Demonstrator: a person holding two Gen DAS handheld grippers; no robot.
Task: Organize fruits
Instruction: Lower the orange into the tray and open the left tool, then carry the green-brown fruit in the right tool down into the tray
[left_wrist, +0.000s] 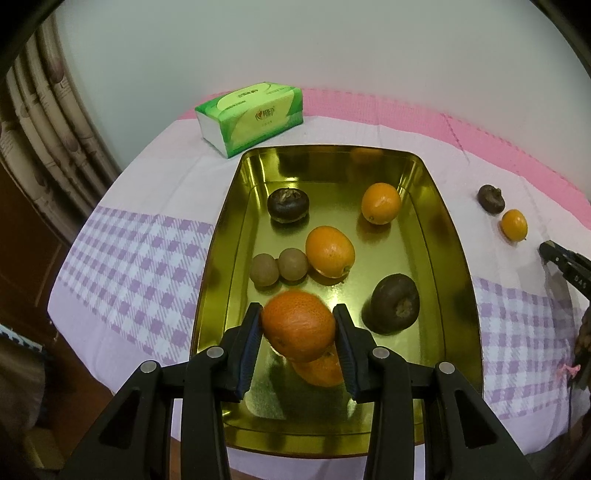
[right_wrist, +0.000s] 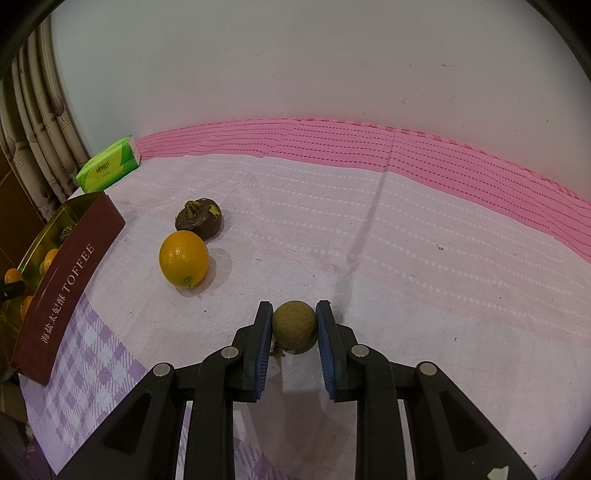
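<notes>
Gold metal lines the tin (left_wrist: 436, 206) where most of the fruit already lies: two oranges, two dark fruits and a pair of small brown ones side by side. Your left gripper (left_wrist: 299, 325) is clenched on a tangerine (left_wrist: 297, 328), held just over the tin's near end with its reflection showing below, so this step looks like a drop-off. Ease it down onto bare metal short of the brown pair, then release gently so it does not roll. Your right gripper (right_wrist: 293, 325) grips a small brown ball (right_wrist: 294, 324) low over the cloth (right_wrist: 406, 258), well right of the tin; whether it touches the cloth you cannot tell. That one needs a lift and a carry left over the tin's red wall. An orange (right_wrist: 183, 263) and a dark fruit (right_wrist: 198, 218), nearly touching, are not yet collected from the cloth.
</notes>
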